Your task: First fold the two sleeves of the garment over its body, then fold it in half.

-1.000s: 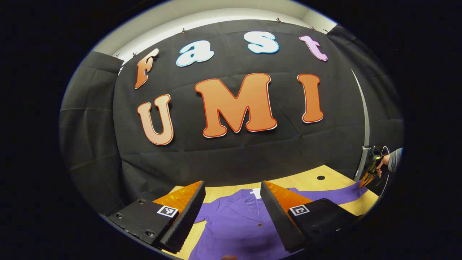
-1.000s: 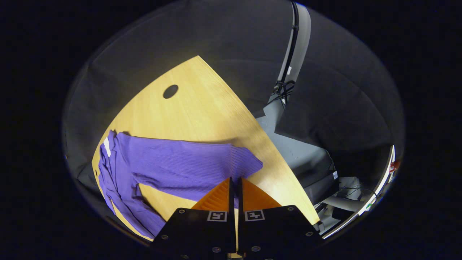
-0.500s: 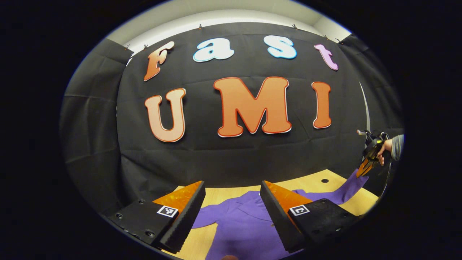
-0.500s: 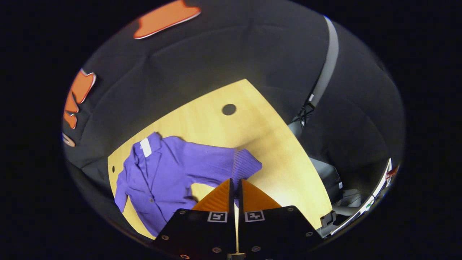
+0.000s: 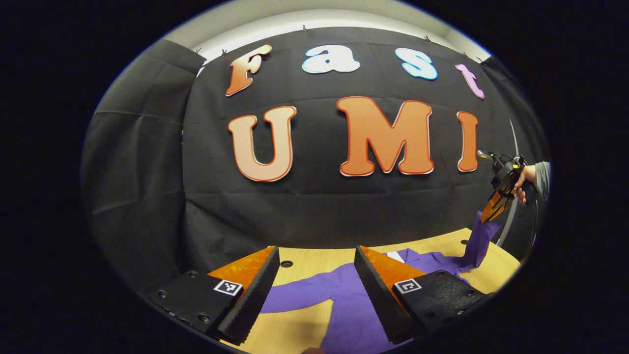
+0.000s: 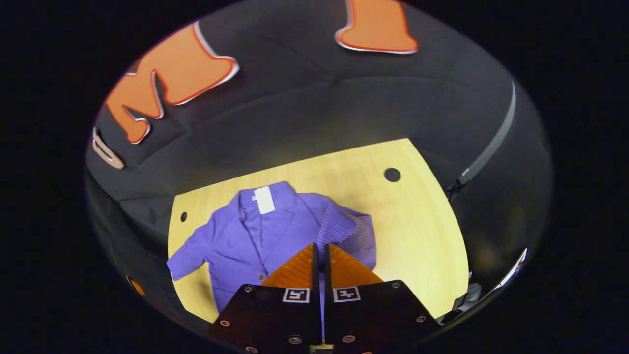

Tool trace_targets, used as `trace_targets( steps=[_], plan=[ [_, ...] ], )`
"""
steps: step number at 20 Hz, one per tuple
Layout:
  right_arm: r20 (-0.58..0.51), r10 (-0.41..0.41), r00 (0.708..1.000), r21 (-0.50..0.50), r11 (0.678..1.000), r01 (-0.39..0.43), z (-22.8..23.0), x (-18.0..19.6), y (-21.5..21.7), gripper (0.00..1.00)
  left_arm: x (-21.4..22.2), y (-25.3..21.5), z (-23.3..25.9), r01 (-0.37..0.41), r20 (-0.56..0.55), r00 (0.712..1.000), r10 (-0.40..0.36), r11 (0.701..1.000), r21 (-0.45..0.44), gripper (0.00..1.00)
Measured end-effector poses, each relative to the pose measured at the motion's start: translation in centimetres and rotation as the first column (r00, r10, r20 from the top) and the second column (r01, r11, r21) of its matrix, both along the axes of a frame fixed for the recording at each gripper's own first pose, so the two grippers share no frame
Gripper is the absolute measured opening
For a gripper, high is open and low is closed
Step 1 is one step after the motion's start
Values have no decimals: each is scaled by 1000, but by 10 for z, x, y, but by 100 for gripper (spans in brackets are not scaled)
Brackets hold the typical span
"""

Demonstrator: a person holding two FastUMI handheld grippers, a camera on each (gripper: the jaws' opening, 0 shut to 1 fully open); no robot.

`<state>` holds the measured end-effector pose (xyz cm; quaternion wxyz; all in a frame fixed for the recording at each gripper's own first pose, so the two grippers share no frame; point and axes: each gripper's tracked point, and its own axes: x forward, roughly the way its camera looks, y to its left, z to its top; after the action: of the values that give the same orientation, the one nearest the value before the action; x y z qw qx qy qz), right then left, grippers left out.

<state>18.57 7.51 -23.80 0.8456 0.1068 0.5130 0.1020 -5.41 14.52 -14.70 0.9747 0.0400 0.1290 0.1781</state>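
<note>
Purple garment (image 6: 245,236): lies front up on the wooden table (image 6: 422,231), collar toward the booth wall, one sleeve (image 5: 295,297) spread flat. Your right gripper (image 6: 320,253): fingers pressed together on the other sleeve's cuff (image 6: 339,228), lifted above the garment's body. Your left gripper (image 5: 317,290): fingers apart, holding nothing, above the near table edge.

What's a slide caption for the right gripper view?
Right tool shut on the purple cardigan's sleeve cuff, lifting it above the wooden table.
</note>
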Motion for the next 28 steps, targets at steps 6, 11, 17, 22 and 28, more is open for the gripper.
trace_targets(
  steps=[6, 11, 17, 22, 28],
  plan=[
    [42, 119, 992, 16, 993, -120, 28, 9, 114, 3, -23, 70, -9, -66, -28, 997, 67, 997, 33, 96],
    [44, 197, 979, 36, 979, -199, 28, 10, 198, 3, -48, 118, -20, -127, -53, 990, 129, 991, 45, 96],
    [20, 208, 978, 134, 969, -209, 19, 6, 266, 11, -65, 155, -33, -178, -97, 979, 182, 983, 45, 96],
    [138, 181, 974, 147, 969, -201, 47, 16, 258, 64, -53, 167, -46, -174, -128, 976, 177, 984, 34, 96],
    [385, 88, 919, 92, 987, -133, 106, 30, 191, 87, -21, 170, -59, -148, -184, 972, 145, 989, -3, 96]
  ],
)
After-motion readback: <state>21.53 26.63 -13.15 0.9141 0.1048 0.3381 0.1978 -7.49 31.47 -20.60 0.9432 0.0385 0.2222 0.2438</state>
